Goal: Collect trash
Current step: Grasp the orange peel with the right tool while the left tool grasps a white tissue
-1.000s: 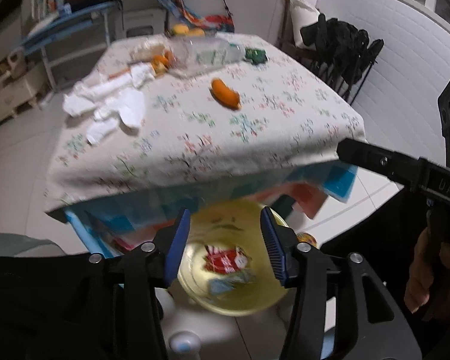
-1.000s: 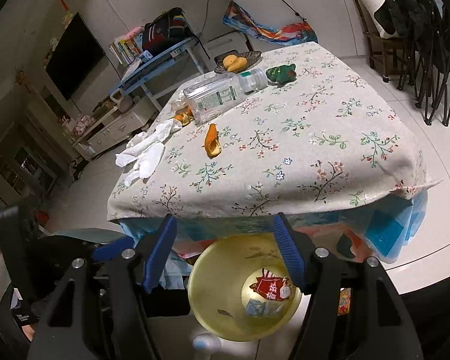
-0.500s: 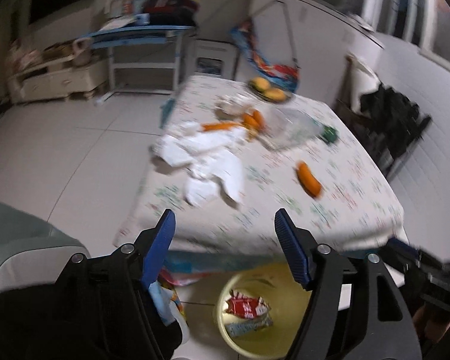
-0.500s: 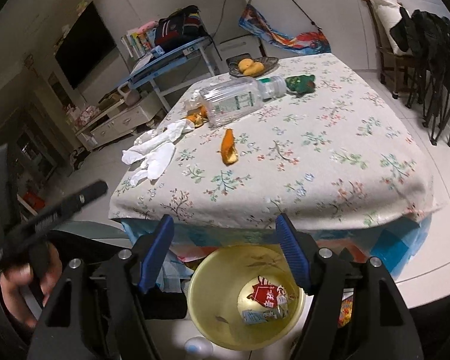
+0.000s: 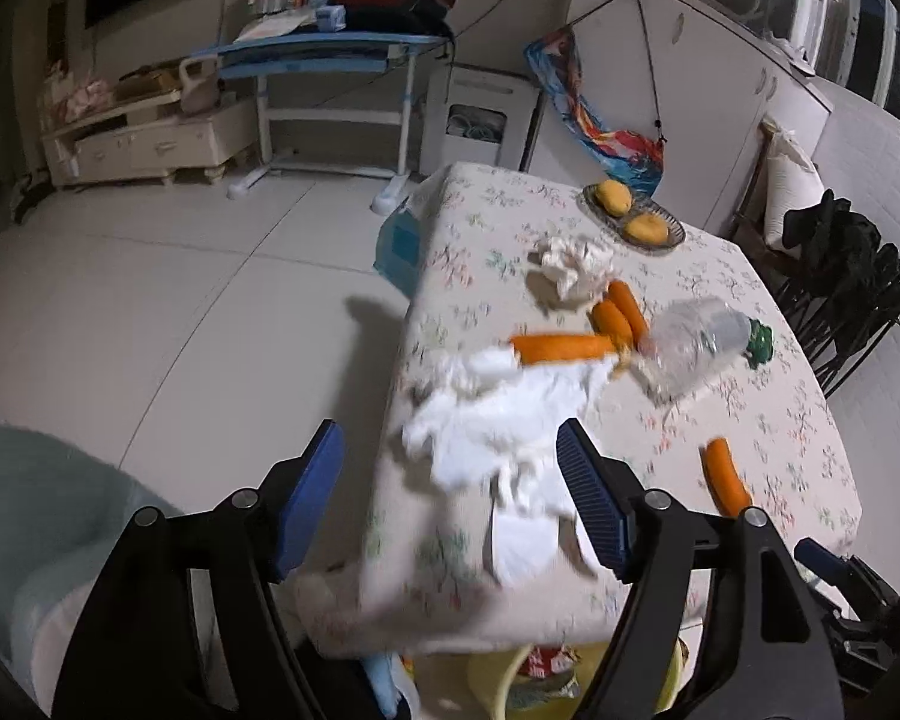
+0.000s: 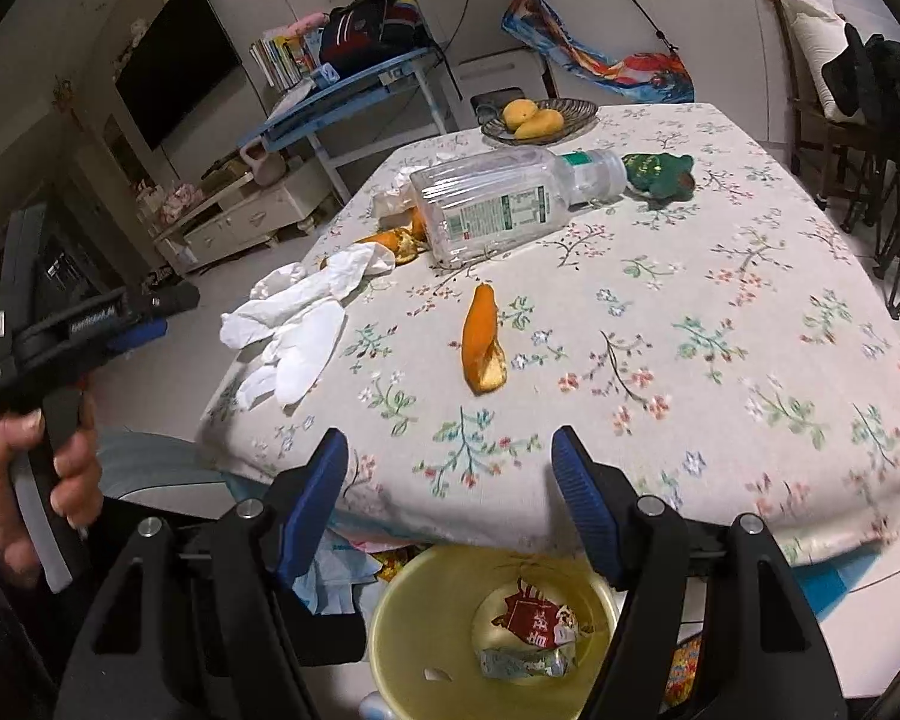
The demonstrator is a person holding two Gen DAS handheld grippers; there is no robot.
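Note:
White crumpled tissues (image 5: 498,420) (image 6: 297,324) lie near the table's left front corner. An orange peel strip (image 6: 483,339) (image 5: 727,475) lies mid-table. More peels (image 5: 561,347) (image 6: 399,240) and an empty plastic bottle (image 6: 510,204) (image 5: 687,345) lie further back, with a green wrapper (image 6: 657,171) and another tissue wad (image 5: 573,267). A yellow bin (image 6: 492,630) with wrappers stands on the floor under the table edge. My left gripper (image 5: 450,504) is open, just in front of the tissues. My right gripper (image 6: 450,501) is open above the bin.
A dish with two mangoes (image 6: 537,117) sits at the table's far edge. A floral cloth covers the table (image 6: 720,360). A chair with black clothes (image 5: 846,276) stands to the right. A blue desk (image 5: 330,54) and a low cabinet (image 5: 144,141) stand behind.
My left gripper has risen from over the bin and swung left to face the tissues, opening wider. My right gripper has lifted slightly towards the table edge.

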